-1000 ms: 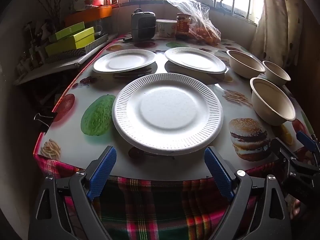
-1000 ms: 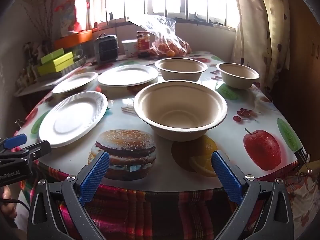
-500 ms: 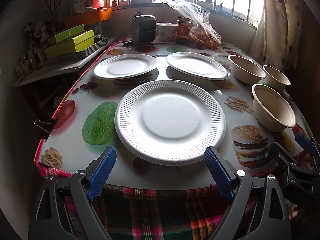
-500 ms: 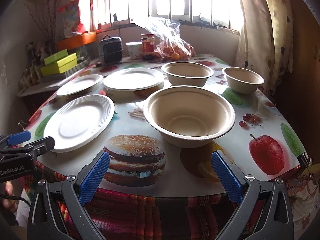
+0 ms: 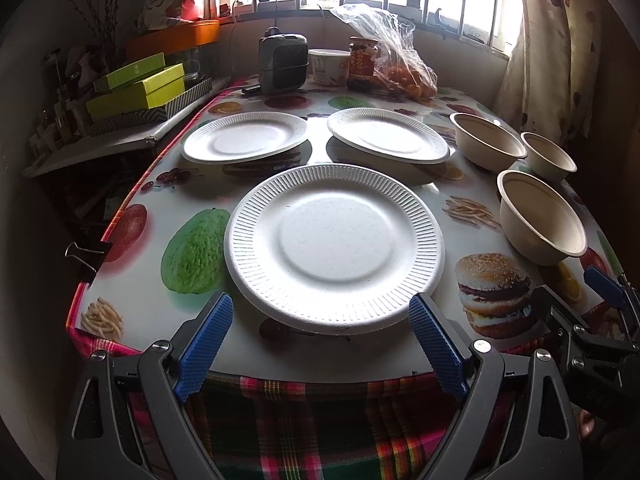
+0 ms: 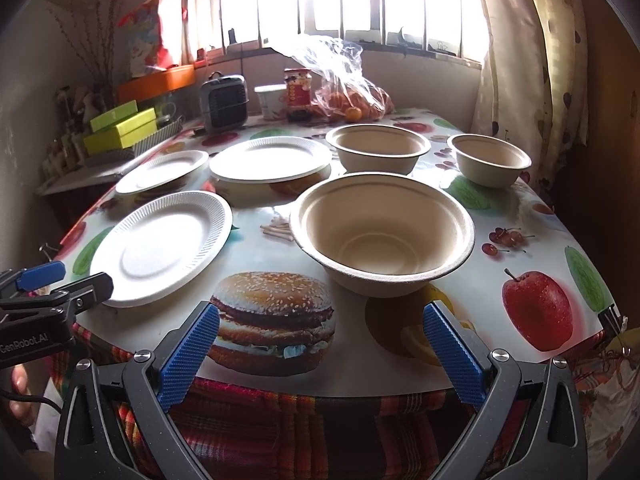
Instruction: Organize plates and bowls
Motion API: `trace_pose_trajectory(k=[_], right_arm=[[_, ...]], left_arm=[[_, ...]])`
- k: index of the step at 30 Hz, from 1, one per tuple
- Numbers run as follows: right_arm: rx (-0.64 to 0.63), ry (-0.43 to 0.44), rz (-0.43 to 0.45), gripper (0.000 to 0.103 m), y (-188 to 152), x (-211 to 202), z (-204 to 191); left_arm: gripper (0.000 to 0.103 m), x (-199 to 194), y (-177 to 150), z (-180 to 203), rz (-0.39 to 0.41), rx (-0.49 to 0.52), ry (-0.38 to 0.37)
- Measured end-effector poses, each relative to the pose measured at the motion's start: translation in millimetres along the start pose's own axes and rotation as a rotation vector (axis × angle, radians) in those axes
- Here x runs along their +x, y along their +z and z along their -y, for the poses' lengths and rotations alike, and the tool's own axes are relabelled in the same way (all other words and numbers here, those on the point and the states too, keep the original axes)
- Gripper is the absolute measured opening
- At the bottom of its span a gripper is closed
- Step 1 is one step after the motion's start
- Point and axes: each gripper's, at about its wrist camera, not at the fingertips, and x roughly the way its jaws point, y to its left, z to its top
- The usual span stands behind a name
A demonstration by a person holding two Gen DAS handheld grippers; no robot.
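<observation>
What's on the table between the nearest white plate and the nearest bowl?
Between plate and bowl: only bare tablecloth, with printed fries and burger, in the right wrist view.

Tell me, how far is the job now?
Nothing is stacked yet: three plates and three bowls lie apart. In hand: nothing; the left gripper and right gripper are open, short of them. All stacking remains.

White ribbed paper plate; beige fibre bowl; blue ridged gripper pads; fruit-and-burger printed tablecloth; red-green plaid underlying cloth.
</observation>
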Motion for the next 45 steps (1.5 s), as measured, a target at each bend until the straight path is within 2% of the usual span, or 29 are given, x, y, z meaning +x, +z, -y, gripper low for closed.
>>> trace_pose_trajectory(k=[35,45], right_arm=[[0.009,0.004,-0.002,0.103,-0.4,0.9,7.7],[0.004,0.018,0.023,0.103,2.8,-4.7,9.3]], left_arm=[[0.090,0.6,0.2,-0.9,-0.005,0.001,0.004],[0.090,-2.1,3.5,-3.3,0.007,0.003,0.002]])
